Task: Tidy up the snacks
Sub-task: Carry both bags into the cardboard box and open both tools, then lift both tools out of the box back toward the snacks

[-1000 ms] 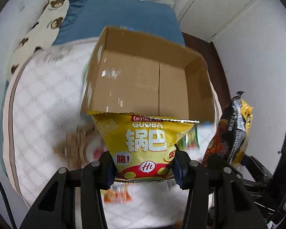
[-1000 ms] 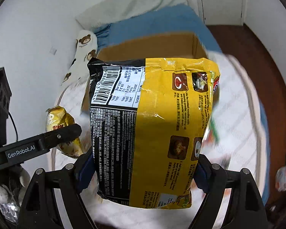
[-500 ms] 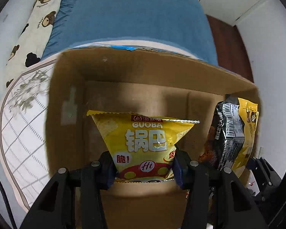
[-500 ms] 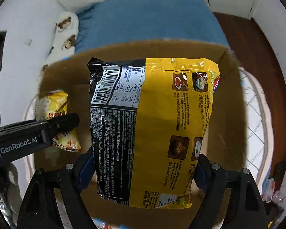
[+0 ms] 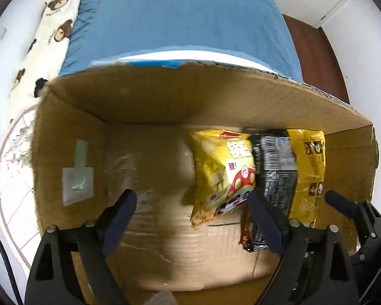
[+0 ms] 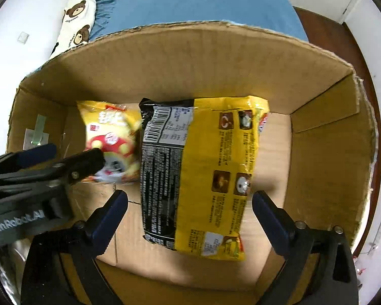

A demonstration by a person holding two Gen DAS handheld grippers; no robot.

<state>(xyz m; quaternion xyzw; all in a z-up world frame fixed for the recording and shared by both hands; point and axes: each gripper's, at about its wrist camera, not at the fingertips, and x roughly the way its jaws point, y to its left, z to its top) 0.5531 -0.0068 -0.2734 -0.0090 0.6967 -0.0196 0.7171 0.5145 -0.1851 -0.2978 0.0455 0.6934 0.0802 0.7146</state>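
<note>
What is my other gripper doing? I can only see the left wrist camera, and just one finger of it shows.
Observer: The right gripper is open. Both its fingers stand wide of the noodle pack and neither pinches it.
Operator: Is there room next to the noodles?
Observer: Yes. The right wrist view shows bare floor of the cardboard box between the pack and the box's right wall.
</note>
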